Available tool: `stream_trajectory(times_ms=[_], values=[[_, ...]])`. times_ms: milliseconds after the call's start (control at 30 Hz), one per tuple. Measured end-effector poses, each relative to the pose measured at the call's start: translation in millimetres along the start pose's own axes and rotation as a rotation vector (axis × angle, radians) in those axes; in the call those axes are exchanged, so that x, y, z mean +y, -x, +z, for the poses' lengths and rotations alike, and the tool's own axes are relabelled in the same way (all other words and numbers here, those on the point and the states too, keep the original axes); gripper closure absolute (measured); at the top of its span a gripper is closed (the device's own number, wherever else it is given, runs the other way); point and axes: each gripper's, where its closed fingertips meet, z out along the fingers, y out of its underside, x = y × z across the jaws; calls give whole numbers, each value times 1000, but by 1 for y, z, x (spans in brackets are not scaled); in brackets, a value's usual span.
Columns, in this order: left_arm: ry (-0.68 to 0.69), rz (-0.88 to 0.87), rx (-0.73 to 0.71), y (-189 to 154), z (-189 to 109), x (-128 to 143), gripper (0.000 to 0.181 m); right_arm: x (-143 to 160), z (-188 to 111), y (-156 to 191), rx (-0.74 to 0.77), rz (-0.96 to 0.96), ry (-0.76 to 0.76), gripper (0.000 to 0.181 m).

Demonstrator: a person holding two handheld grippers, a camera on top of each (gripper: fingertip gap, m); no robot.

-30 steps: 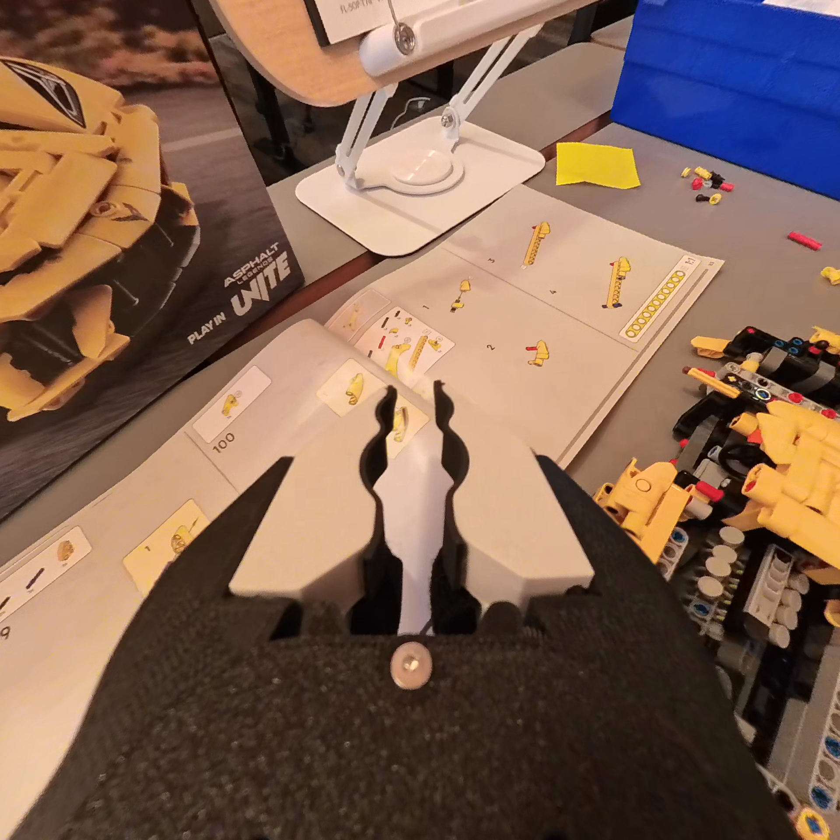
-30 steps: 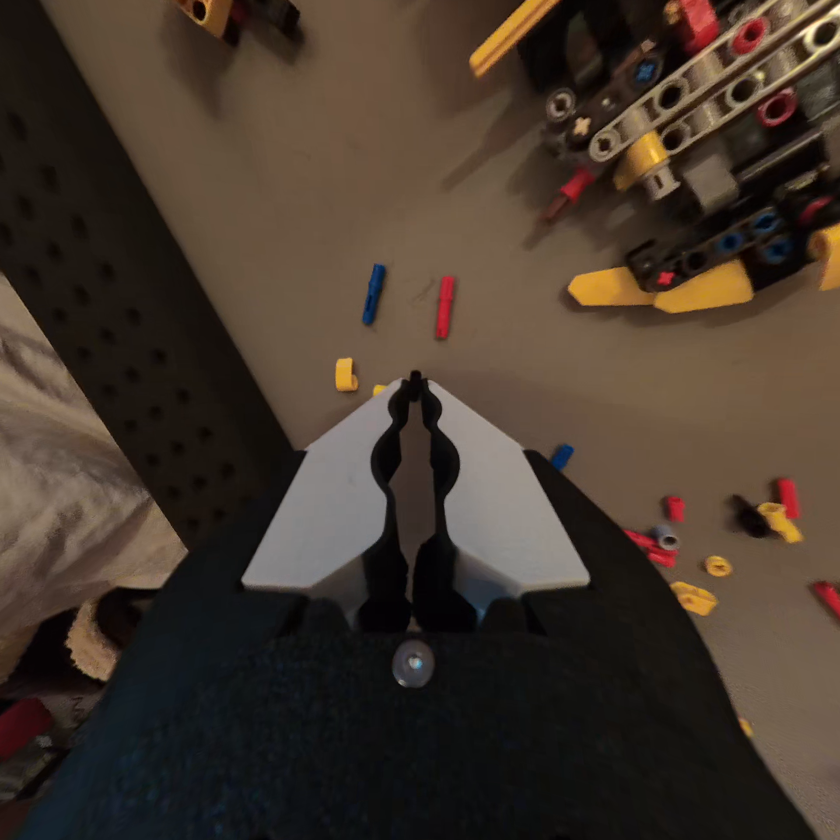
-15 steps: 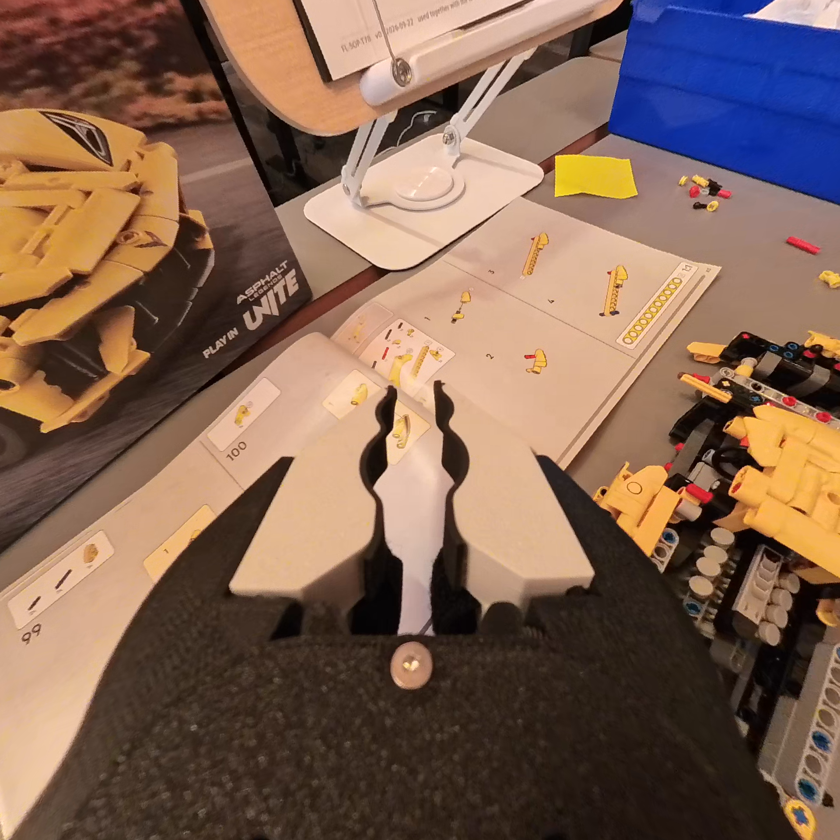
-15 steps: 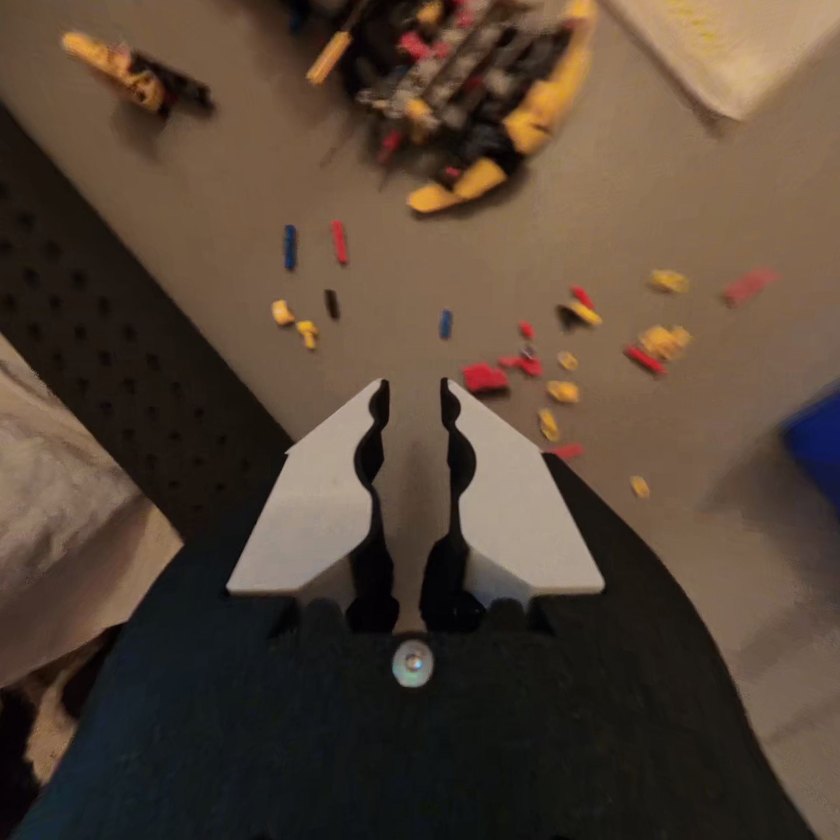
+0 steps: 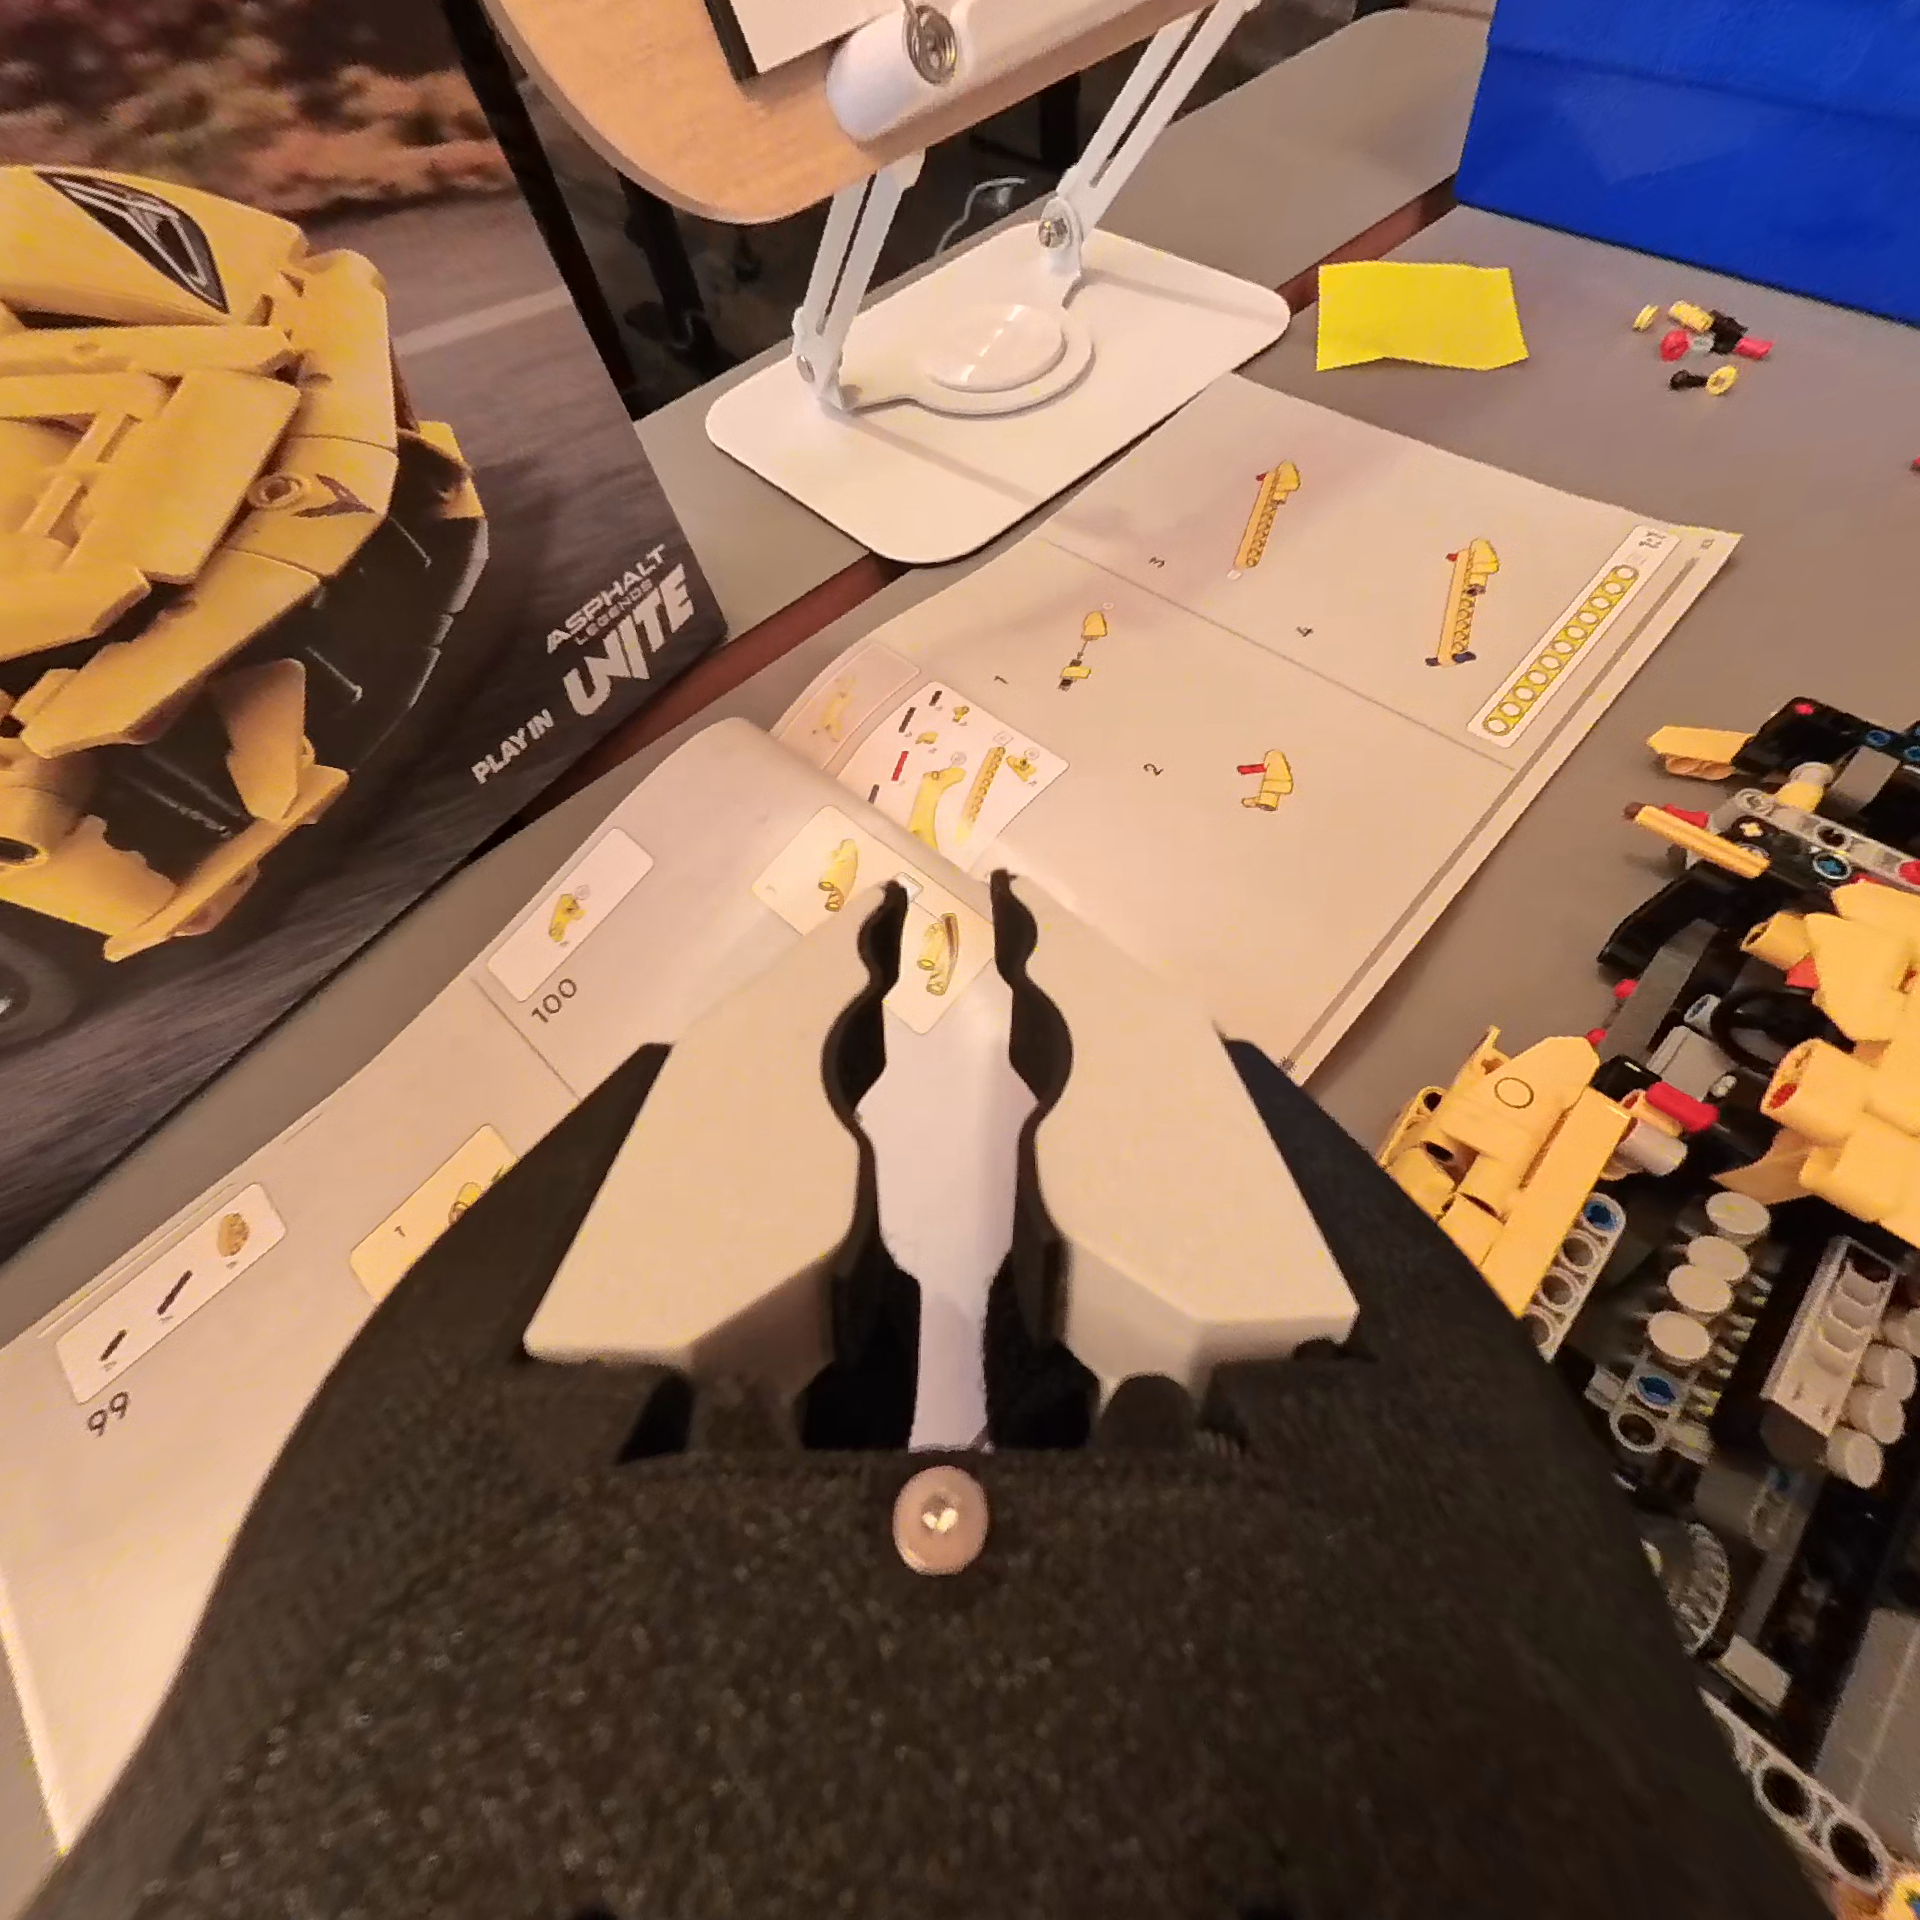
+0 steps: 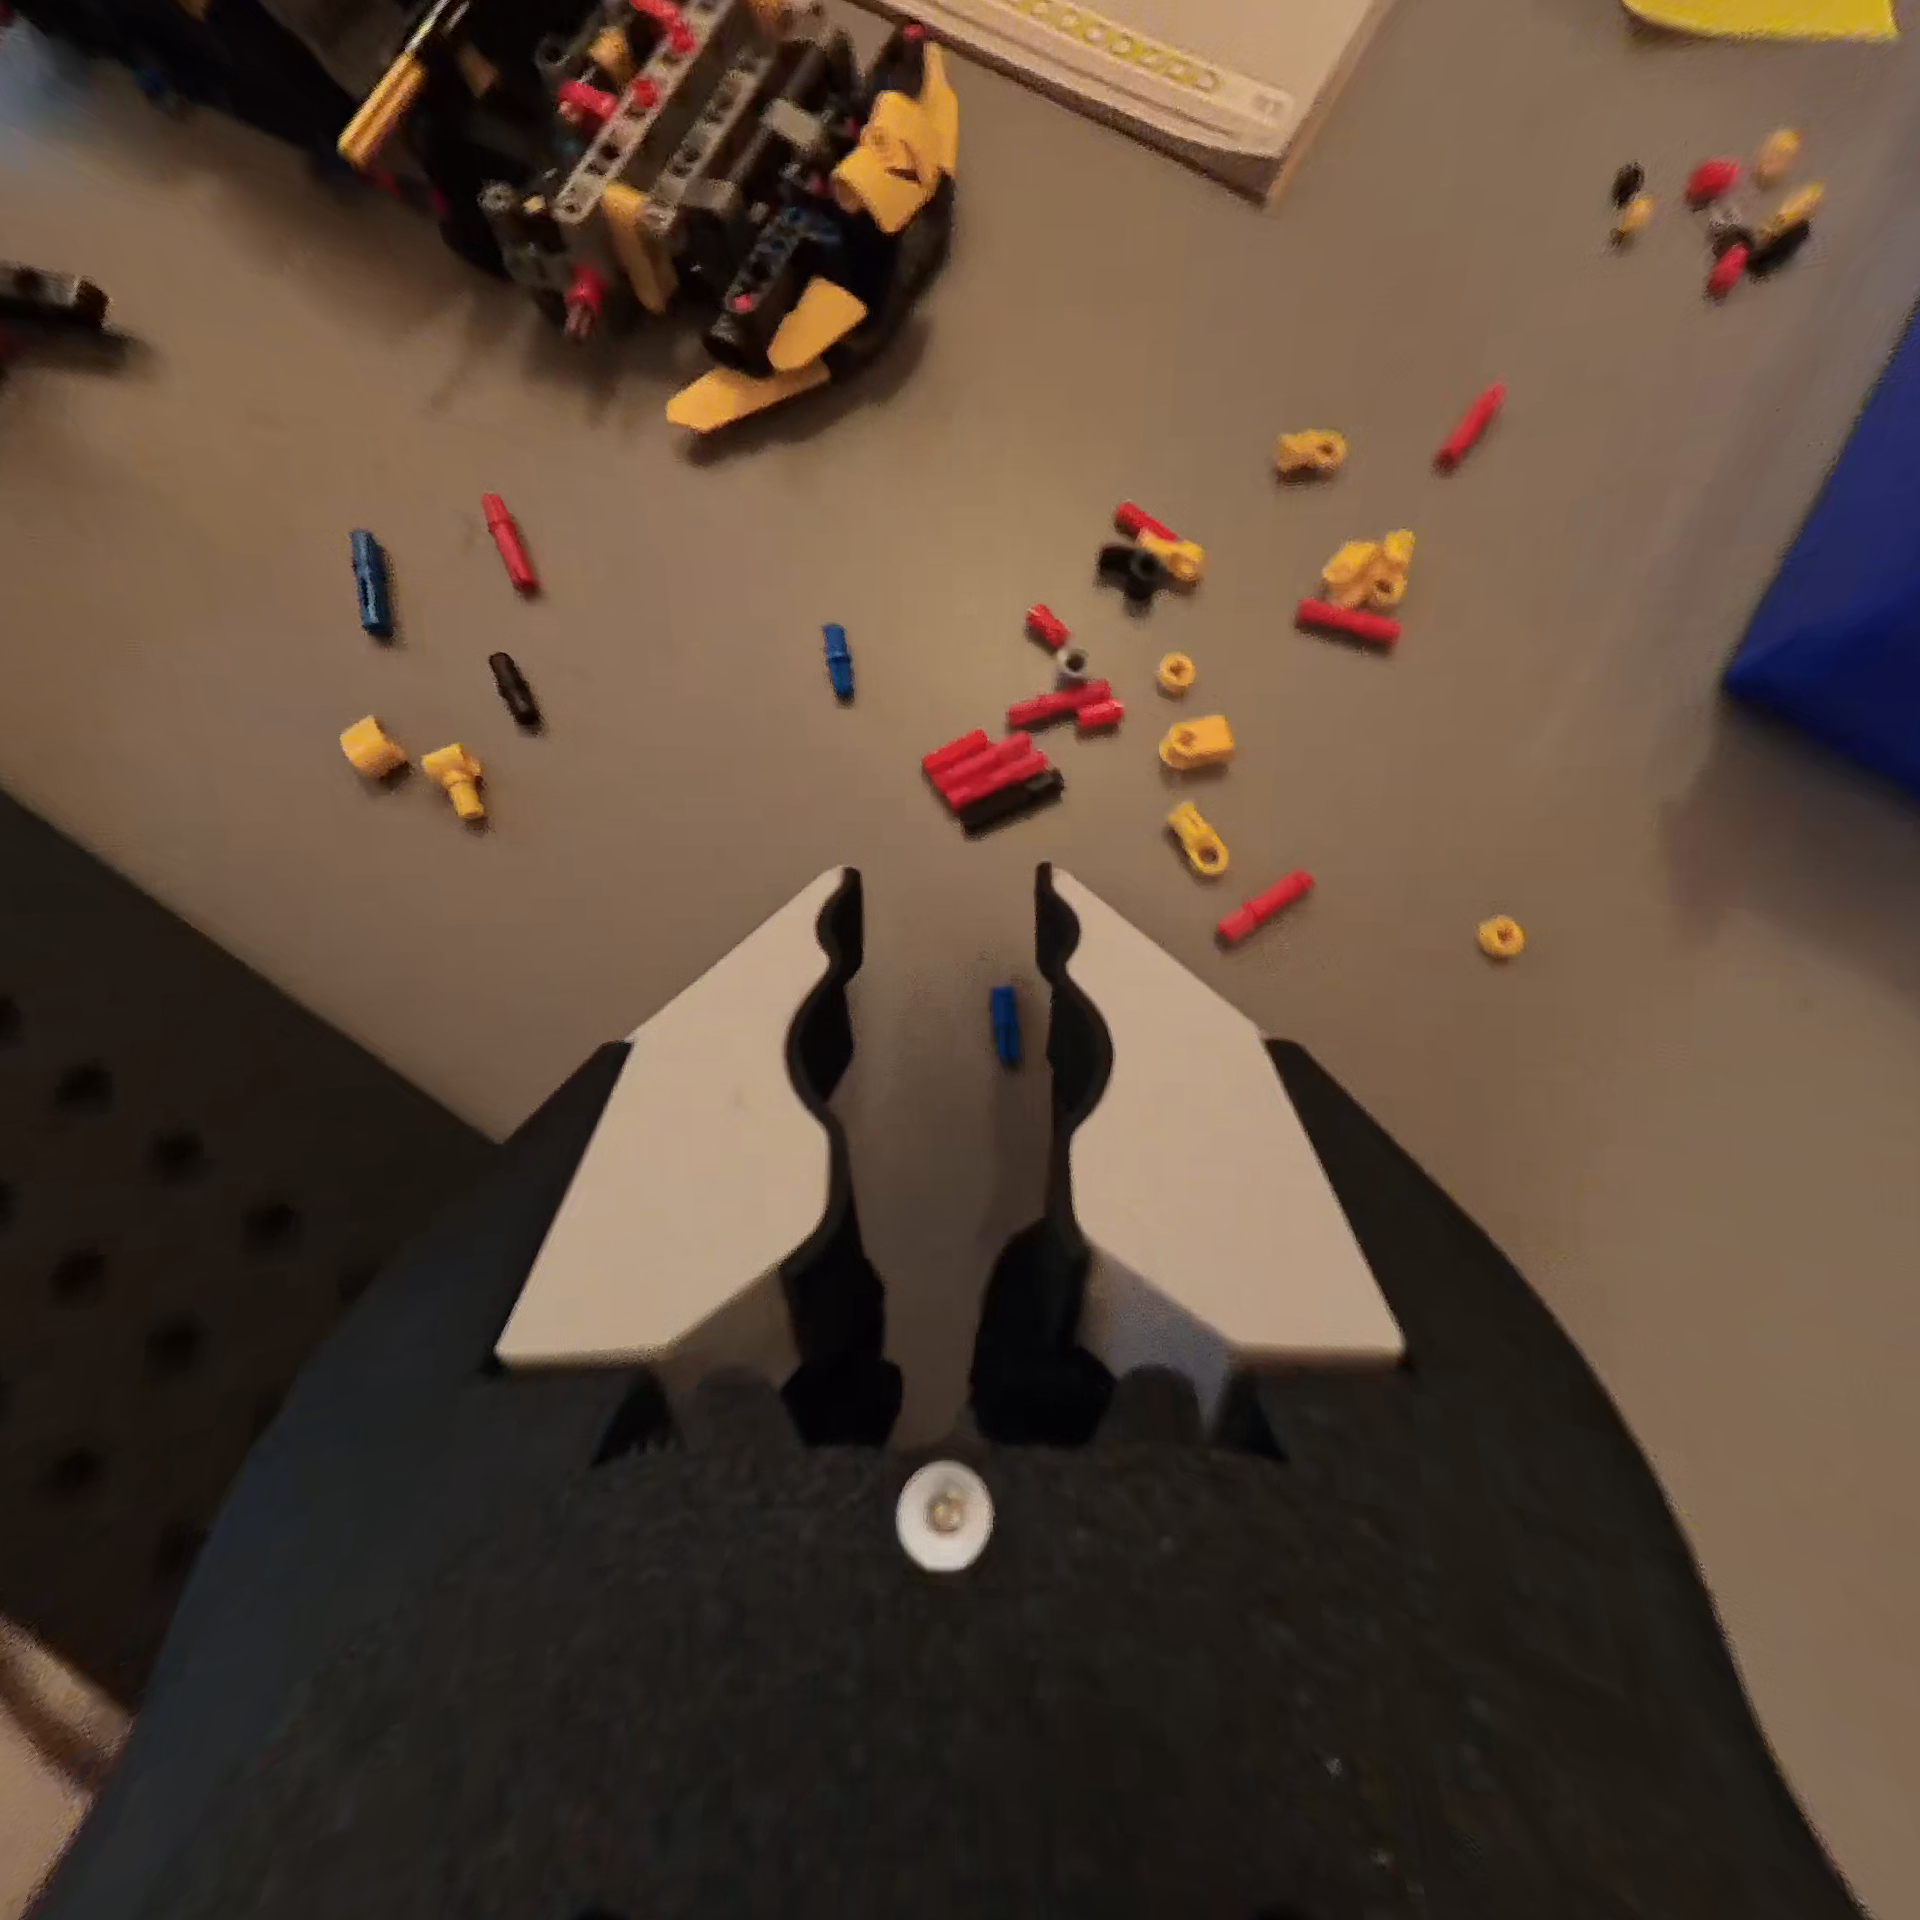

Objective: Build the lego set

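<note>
The right gripper (image 6: 945, 883), jaws apart and empty, hovers over a blue pin (image 6: 1004, 1024) lying near-to-far between its fingers; the left gripper (image 5: 943, 891), slightly apart, holds nothing.

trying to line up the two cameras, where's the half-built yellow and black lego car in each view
Left wrist view: half-built yellow and black lego car at the right edge, right of the open instruction booklet.
Right wrist view: car at top, left of centre.
Shared landmark: the booklet, beside the car in both.

Even light on the left, dim and soft on the right

Left wrist view is bright and mostly sharp, with wide-angle bending at its edges; right wrist view is dim and warm, the grey bench (image 6: 727, 935) blurred, small pieces casting short shadows.
</note>
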Motion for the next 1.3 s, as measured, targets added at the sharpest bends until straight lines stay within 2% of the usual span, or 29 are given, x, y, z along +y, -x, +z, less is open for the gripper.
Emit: stream_trajectory(times_ms=[100,367,467,667,833,1000,1300], values=[[6,14,-3,-1,1,1,164,-1,12,1,-4,-106,9,145],[33,37,-12,-2,5,7,165,1,25,-6,-216,-241,-15,137],[28,30,-12,-1,4,7,165,1,27,-12,-208,-298,-28,135],[25,-4,-8,3,5,9,165,3,25,-18,-210,-285,-14,135],[30,19,-9,0,5,8,165,-1,22,-9,-279,-260,-60,136],[35,48,-14,-3,5,7,165,1,28,-14,-262,-272,-47,138],[20,-8,-1,2,4,8,165,-2,30,-8,-294,-290,-50,143]])
